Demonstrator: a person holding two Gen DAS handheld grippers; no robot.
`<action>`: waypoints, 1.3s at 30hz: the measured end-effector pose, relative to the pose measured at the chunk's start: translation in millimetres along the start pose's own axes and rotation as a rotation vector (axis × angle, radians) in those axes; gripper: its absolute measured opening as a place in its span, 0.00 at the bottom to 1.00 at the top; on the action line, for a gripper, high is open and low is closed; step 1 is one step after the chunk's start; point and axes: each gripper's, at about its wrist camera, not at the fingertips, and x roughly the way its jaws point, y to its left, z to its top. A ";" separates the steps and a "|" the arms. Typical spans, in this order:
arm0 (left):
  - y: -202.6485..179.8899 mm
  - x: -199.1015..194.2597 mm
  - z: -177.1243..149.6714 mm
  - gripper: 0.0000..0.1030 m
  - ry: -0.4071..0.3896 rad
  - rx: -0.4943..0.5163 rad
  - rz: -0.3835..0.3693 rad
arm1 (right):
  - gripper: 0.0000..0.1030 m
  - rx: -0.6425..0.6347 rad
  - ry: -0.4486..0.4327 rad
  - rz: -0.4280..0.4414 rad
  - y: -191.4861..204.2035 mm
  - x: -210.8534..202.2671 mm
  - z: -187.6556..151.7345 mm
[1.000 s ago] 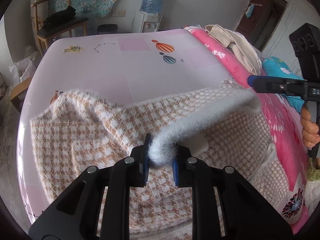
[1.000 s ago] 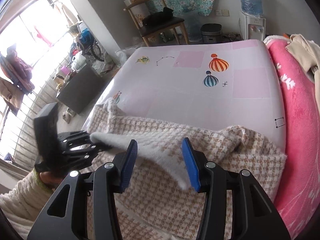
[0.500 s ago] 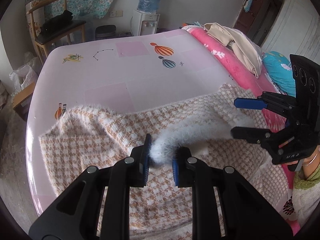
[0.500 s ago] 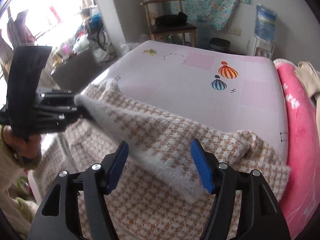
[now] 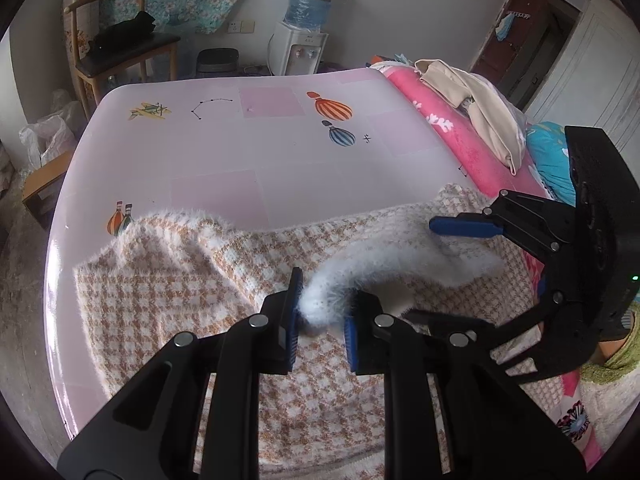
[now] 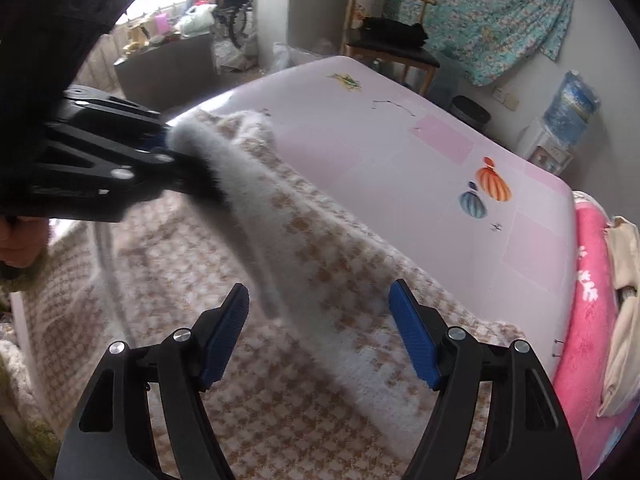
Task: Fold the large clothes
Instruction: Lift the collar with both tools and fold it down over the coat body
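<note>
A large fuzzy garment (image 5: pixel 192 296) with a tan and white houndstooth pattern lies spread on the pale pink bed sheet (image 5: pixel 248 148). My left gripper (image 5: pixel 320 312) is shut on its white fluffy edge (image 5: pixel 380 268) and holds that edge lifted above the rest. In the right wrist view the left gripper (image 6: pixel 168 152) shows at the left, clamping the raised edge (image 6: pixel 224 176). My right gripper (image 6: pixel 320 332) is wide open and empty, just above the garment (image 6: pixel 320 400), with the loose end of the lifted edge hanging between its fingers. It also shows at the right of the left wrist view (image 5: pixel 440 268).
A pink blanket (image 5: pixel 448 136) with a beige garment (image 5: pixel 480 108) on it runs along the bed's right side. A wooden chair (image 5: pixel 120 52), a water dispenser (image 5: pixel 300 40) and a bin (image 5: pixel 218 64) stand beyond the bed's far edge.
My right gripper has let go of the fluffy edge, opened wide and swung in closer to the left gripper. The lifted edge now sags at its free end. The left gripper keeps its hold.
</note>
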 end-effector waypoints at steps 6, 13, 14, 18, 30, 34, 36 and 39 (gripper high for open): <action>3.0 2.2 -3.2 0.17 0.019 -0.021 -0.045 | 0.29 0.128 -0.067 -0.055 -17.6 -2.1 -9.6; 10.3 -7.0 -22.6 0.18 -0.005 -0.040 -0.062 | 0.13 0.143 -0.066 -0.030 -27.7 1.2 -7.0; 13.6 -12.1 -26.5 0.20 -0.024 -0.058 -0.067 | 0.13 0.132 -0.055 -0.026 -26.7 3.5 -7.7; 26.2 -32.9 -40.8 0.21 -0.093 -0.121 -0.109 | 0.13 0.072 -0.018 -0.012 -22.4 6.3 -10.4; 19.2 -15.7 25.5 0.21 -0.076 -0.065 -0.030 | 0.22 0.097 -0.085 -0.012 -5.6 3.6 -33.4; 21.8 33.4 25.2 0.20 0.045 -0.032 0.046 | 0.30 0.139 -0.097 0.062 -9.8 -12.8 -48.1; 26.9 42.2 19.3 0.18 0.064 -0.021 0.070 | 0.34 0.179 -0.106 0.135 -18.0 -27.2 -55.3; 37.0 42.7 10.9 0.10 0.052 -0.033 0.073 | 0.38 0.270 -0.174 0.262 -40.8 -51.5 -59.1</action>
